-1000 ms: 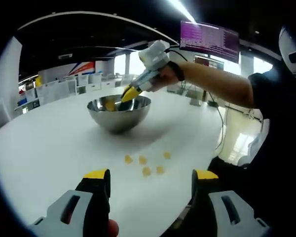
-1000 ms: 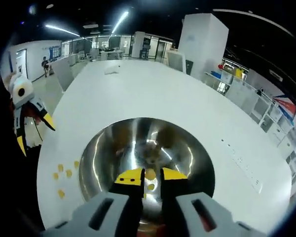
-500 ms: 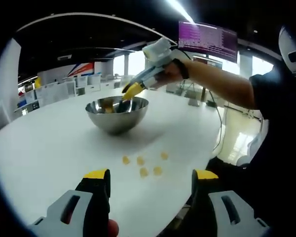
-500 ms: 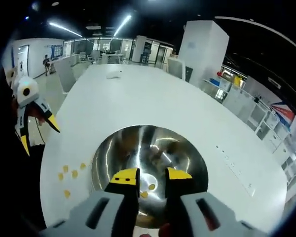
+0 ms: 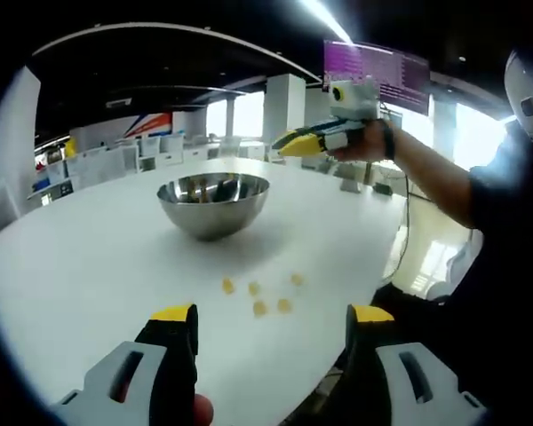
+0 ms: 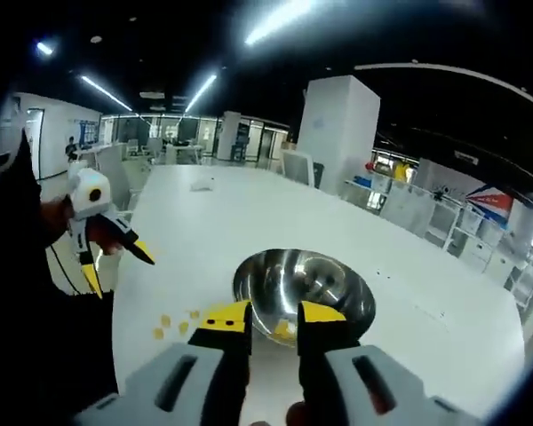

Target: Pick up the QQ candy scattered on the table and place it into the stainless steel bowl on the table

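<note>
The stainless steel bowl (image 5: 213, 202) stands mid-table, with yellow candy inside (image 6: 282, 330). Several yellow QQ candies (image 5: 259, 308) lie loose on the white table between the bowl and my left gripper (image 5: 271, 319), which hangs low near the table edge, open wide and empty. In the right gripper view the same candies (image 6: 182, 326) lie left of the bowl (image 6: 324, 275). My right gripper (image 6: 275, 315) is raised back from the bowl, its jaws a little apart with nothing between them. From the left gripper view, the right gripper (image 5: 284, 146) hovers above and right of the bowl.
The white table (image 5: 89, 257) runs far beyond the bowl. A person's arm (image 5: 426, 173) reaches in from the right, the body close by the table edge. The left gripper (image 6: 120, 271) is at the left of the right gripper view. Office desks and chairs line the background.
My right gripper has lifted out of the bowl and drawn back to the right, its jaws opening slightly; candy stays in the bowl. The left gripper has held still.
</note>
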Demonstrator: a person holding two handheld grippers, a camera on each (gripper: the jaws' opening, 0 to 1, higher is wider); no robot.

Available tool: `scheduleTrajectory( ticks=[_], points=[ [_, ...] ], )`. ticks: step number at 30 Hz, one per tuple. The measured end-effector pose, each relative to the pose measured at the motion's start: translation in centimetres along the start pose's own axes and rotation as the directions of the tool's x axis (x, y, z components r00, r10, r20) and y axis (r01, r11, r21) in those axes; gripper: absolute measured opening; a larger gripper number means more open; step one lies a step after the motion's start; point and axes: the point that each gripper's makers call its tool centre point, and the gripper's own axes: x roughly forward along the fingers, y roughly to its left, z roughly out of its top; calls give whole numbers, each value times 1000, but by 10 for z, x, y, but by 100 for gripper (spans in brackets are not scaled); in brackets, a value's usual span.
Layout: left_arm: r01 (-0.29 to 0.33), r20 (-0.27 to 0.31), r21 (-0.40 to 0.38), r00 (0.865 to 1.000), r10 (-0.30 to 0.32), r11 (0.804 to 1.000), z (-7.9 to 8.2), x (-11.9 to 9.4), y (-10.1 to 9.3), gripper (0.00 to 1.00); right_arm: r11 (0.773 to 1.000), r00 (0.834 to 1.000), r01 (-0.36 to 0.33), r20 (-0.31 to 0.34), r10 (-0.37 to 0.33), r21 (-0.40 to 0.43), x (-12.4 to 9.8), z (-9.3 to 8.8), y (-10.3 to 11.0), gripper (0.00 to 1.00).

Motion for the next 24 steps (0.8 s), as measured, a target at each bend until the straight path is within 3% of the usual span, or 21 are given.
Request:
scheduleTrajectory(
  ticks=[7, 16, 24],
  points=[
    [0, 0, 4, 1000, 0, 1000, 1, 2, 1, 68, 997, 994, 30, 102, -37, 70, -33, -5, 15, 21],
    [1, -2, 9, 1000, -1, 1000, 3, 4, 3, 68, 976, 975, 23, 212, -70, 219, -56, -32, 40, 21],
    [-6, -6, 12, 1000, 6, 1000, 2, 2, 5, 67, 964, 970, 18, 228, -81, 267, -66, -51, 53, 20]
  ],
)
